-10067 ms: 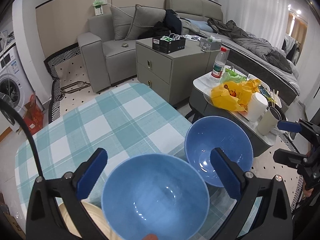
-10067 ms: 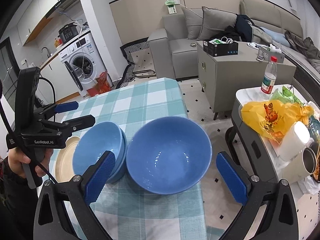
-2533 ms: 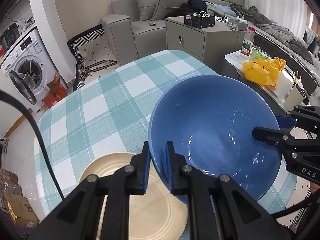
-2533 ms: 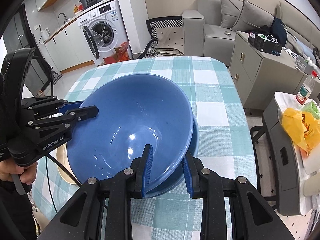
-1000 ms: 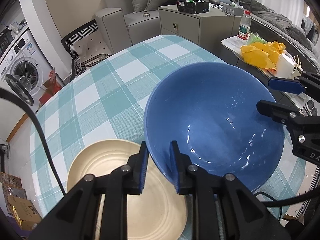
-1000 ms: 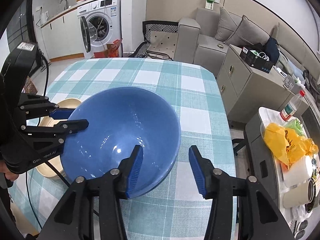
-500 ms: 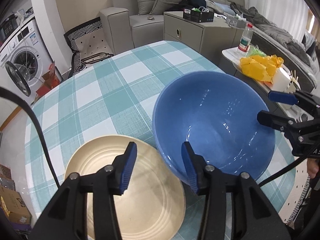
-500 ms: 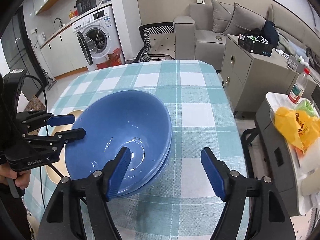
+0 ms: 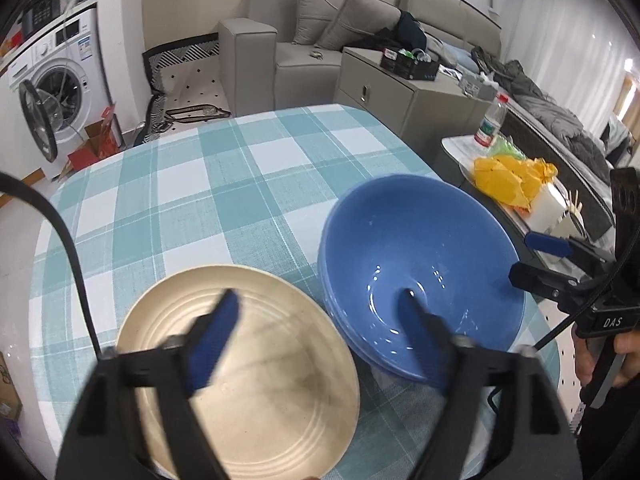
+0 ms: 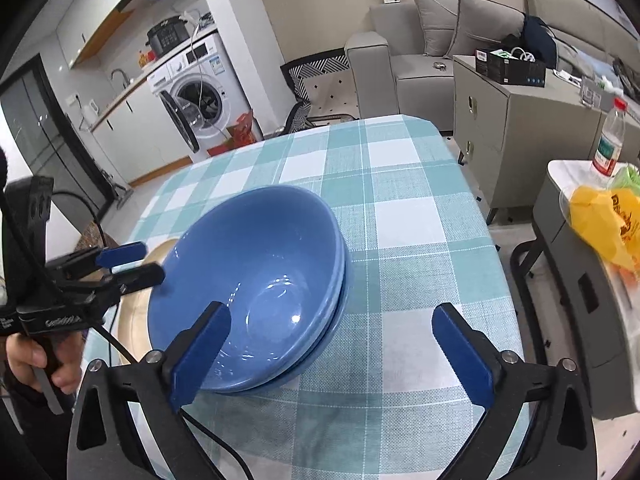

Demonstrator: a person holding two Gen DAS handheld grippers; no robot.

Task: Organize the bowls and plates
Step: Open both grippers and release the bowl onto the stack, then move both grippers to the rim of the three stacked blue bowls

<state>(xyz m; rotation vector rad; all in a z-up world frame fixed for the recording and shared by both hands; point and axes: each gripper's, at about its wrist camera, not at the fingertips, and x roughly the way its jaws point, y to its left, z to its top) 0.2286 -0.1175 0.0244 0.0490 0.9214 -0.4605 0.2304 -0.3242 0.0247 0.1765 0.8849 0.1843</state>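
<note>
Two blue bowls (image 9: 420,264) sit nested on the checked tablecloth (image 9: 200,200), right of a cream plate (image 9: 240,380). My left gripper (image 9: 320,332) hovers over them with its jaws opening: one finger is above the plate, the other above the bowl's inside, and no pad touches anything. The right wrist view shows the same bowls (image 10: 256,272) and a sliver of the plate (image 10: 132,320). My right gripper (image 10: 330,356) is also opening, straddling the bowls' near rim without contact. Each gripper shows in the other's view: the right gripper (image 9: 538,258) and the left gripper (image 10: 134,263).
A low side table with a yellow bag (image 9: 512,180) and a bottle (image 9: 490,124) stands close to the table's right edge. Behind are a grey cabinet (image 9: 400,88), a sofa (image 9: 300,40) and a washing machine (image 9: 52,92). A hand (image 10: 32,360) holds the left gripper.
Both grippers have let go of the top blue bowl, which now rests inside the lower one. Their jaws have spread wide and both have drawn back a little.
</note>
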